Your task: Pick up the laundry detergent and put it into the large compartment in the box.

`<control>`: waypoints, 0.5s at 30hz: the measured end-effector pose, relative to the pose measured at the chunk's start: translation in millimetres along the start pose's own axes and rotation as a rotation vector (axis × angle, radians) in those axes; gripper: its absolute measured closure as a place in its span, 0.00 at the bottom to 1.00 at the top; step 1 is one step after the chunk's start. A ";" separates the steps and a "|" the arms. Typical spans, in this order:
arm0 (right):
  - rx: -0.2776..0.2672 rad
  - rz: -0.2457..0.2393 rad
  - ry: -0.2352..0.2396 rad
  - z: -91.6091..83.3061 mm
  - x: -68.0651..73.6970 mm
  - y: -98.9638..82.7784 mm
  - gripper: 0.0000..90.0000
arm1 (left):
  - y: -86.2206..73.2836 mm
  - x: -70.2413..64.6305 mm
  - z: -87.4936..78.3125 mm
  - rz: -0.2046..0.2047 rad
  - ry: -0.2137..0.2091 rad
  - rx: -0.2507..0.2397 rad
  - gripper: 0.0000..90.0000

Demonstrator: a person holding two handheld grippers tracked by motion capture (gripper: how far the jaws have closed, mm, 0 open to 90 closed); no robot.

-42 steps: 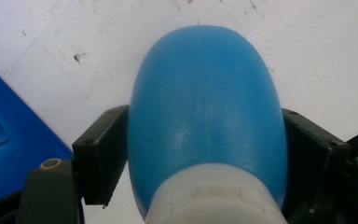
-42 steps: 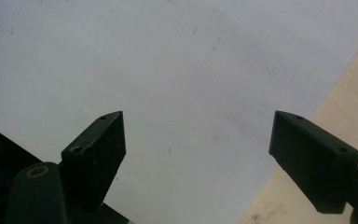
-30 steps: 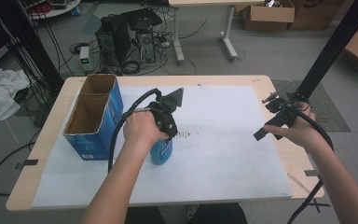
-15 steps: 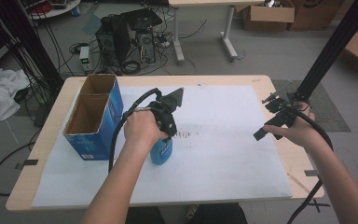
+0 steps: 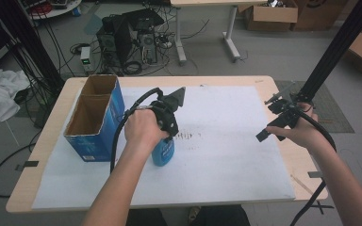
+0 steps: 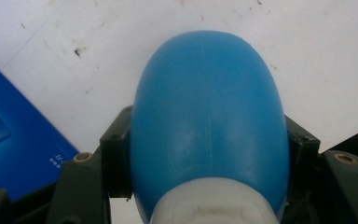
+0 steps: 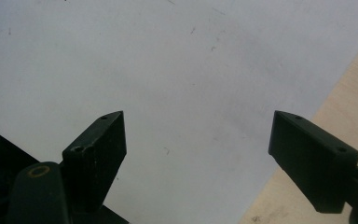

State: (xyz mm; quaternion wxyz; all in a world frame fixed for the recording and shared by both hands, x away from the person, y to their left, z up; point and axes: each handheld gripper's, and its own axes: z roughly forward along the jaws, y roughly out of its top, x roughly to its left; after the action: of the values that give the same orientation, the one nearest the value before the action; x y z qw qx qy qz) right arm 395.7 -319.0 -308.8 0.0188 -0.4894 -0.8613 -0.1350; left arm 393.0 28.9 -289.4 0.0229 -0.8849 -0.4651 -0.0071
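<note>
A blue plastic bottle (image 5: 163, 153) with a white cap stands upright on the white paper (image 5: 226, 155), just right of the blue box. My left gripper (image 5: 167, 137) points down over it, and its jaws have just been closing. In the left gripper view the bottle (image 6: 209, 107) sits between the two black jaws of the left gripper (image 6: 209, 156), which press on its sides just below the cap. My right gripper (image 5: 269, 117) hovers over the paper's right edge. In the right gripper view its jaws (image 7: 196, 154) stand wide apart with only paper beneath them.
A tall blue cardboard box (image 5: 94, 143), open at the top and with two compartments, stands at the table's left; its side (image 6: 9, 140) appears close beside the bottle. Bare wood (image 7: 345, 112) borders the paper on the right. Cables, computers and boxes lie on the floor beyond.
</note>
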 end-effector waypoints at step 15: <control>-0.005 0.000 0.000 -2.9 0.4 1.7 0.22 | -4.3 6.7 -36.3 -0.005 -0.010 -0.032 0.42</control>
State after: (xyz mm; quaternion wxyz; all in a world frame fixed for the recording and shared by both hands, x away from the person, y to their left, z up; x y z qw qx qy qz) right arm 396.6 -318.6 -305.6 0.0178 -0.4893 -0.8610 -0.1372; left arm 393.6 35.1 -252.7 0.0065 -0.8841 -0.4671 -0.0101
